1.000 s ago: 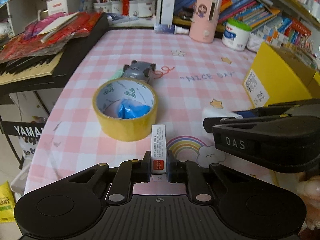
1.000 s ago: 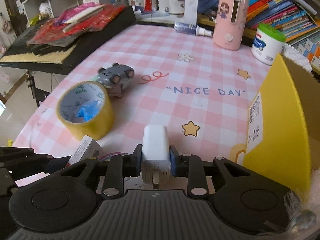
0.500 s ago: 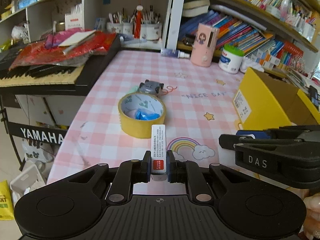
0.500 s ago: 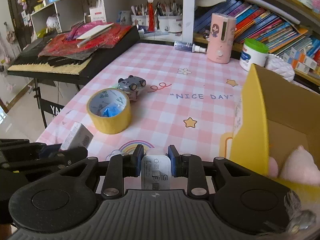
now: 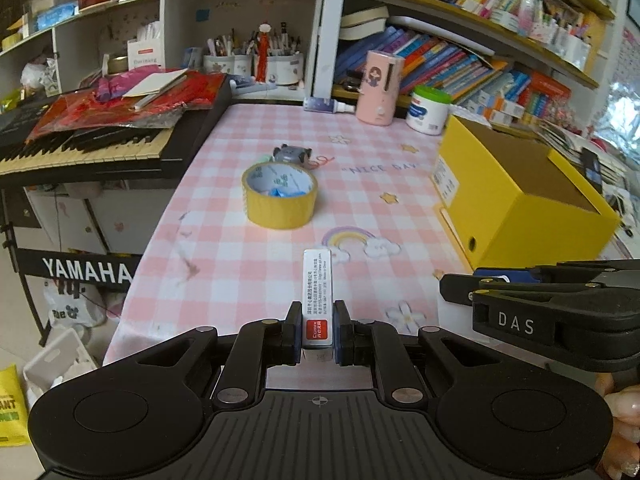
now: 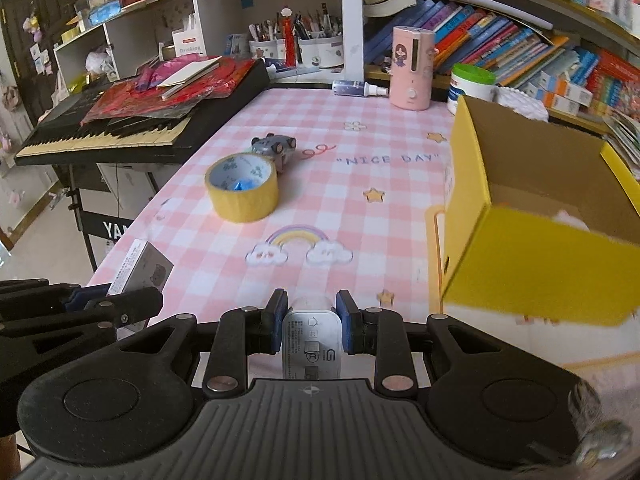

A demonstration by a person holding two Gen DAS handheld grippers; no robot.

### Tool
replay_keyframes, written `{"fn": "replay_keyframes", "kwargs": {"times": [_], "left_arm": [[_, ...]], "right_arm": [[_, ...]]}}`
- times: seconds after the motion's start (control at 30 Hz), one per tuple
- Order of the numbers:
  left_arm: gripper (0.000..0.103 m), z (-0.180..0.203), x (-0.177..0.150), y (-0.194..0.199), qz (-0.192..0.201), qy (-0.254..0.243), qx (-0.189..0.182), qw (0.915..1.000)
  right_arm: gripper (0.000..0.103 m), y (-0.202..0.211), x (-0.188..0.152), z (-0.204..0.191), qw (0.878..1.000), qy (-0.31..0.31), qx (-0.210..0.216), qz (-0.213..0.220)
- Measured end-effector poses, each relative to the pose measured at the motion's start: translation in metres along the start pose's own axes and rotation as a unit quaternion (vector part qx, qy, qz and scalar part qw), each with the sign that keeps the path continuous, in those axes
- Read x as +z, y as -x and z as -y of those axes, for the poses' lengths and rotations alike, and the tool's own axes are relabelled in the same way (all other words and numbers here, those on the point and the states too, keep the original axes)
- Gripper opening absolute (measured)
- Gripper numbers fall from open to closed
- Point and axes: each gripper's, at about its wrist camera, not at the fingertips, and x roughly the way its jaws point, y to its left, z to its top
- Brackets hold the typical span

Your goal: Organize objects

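My left gripper (image 5: 317,326) is shut on a small white box with a red label (image 5: 317,296), held above the table's near edge; the box also shows in the right wrist view (image 6: 140,268). My right gripper (image 6: 312,320) is shut on a white charger plug (image 6: 312,342), also held above the near edge. A yellow cardboard box (image 6: 532,216) stands open at the right, with something pink inside. A yellow tape roll (image 5: 280,194) with blue scrap inside and a grey toy car (image 5: 292,155) sit mid-table.
A pink checked tablecloth (image 5: 360,184) covers the table. A Yamaha keyboard (image 5: 84,140) with red papers stands left. A pink humidifier (image 5: 379,88), white jar (image 5: 427,114), spray bottle (image 5: 328,105) and bookshelves line the back.
Both grippers have lifted and pulled back from the table with their objects; the view widens and the yellow box's open top now shows in the right wrist view.
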Motion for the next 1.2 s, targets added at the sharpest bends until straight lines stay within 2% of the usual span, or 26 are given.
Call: {"fn": "replay_keyframes", "kwargs": {"times": [0.5, 0.93, 1.2], "left_arm": [[0.013, 0.028, -0.038, 0.031, -0.014, -0.059, -0.055, 0.9967], [0.013, 0.081, -0.042, 0.026, -0.024, -0.133, -0.127, 0.9826], [0.013, 0.104, -0.039, 0.017, -0.030, -0.152, -0.150, 0.9766]], "right_arm": [[0.025, 0.058, -0.062, 0.001, 0.997, -0.058, -0.042, 0.010], [0.025, 0.092, -0.093, 0.038, 0.985, -0.130, -0.110, 0.019], [0.025, 0.102, -0.103, 0.060, 0.978, -0.155, -0.139, 0.017]]}}
